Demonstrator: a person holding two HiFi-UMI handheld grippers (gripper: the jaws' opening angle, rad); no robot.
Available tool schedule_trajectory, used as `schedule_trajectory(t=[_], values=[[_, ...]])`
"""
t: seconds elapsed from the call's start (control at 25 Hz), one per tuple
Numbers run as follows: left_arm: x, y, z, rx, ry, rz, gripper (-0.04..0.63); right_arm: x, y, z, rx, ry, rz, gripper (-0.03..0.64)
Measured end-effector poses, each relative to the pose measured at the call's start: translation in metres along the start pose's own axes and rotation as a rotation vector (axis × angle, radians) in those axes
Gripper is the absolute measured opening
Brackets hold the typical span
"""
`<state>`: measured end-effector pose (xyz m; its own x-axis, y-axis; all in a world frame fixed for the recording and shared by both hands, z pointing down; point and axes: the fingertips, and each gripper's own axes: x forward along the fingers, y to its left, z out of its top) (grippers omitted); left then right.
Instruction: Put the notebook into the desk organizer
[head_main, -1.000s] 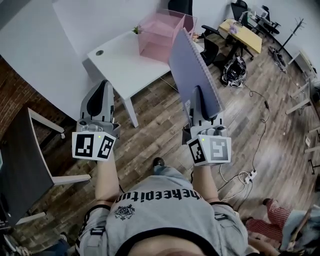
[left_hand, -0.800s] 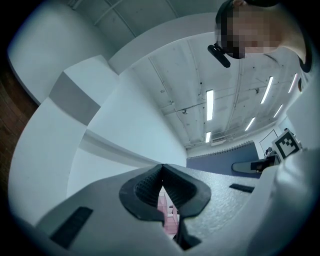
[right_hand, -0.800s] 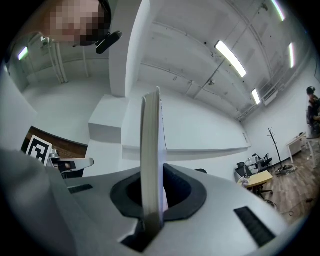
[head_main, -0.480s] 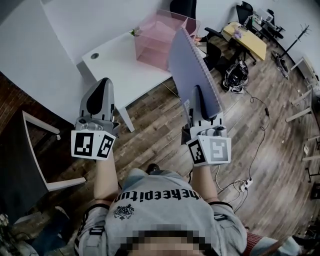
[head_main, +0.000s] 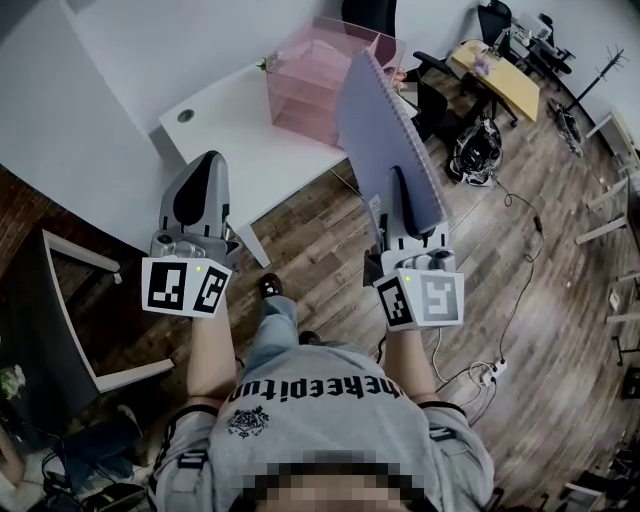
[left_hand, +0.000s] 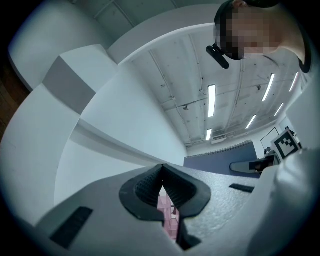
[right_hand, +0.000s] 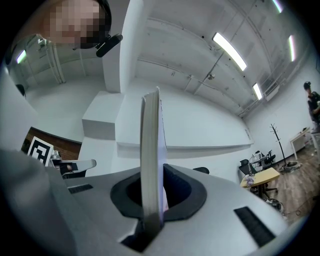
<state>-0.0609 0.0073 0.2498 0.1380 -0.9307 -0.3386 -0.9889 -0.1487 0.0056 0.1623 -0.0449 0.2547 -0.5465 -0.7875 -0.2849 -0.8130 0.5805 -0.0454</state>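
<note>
Well, my right claw stays clamped on the upright notebook, and my left claw is closed and empty. I've stepped forward, seemingly nearing the pink organizer, so the drop-in comes next.

Place: open-plan office, shared workspace.
Evidence: white desk; wooden desk with black swivel chairs; coat stand; backpack on wood-plank floor; trailing power strip; brick wall section; ceiling strip lights.
</note>
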Motion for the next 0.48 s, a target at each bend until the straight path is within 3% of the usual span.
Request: schedule_trajectory(t=[0.48], values=[[0.087, 0.068, -0.017, -0.011, -0.025, -0.034, 0.003, 0.1, -0.015, -0.016, -0.012, -0.023, -0.055, 0.032]])
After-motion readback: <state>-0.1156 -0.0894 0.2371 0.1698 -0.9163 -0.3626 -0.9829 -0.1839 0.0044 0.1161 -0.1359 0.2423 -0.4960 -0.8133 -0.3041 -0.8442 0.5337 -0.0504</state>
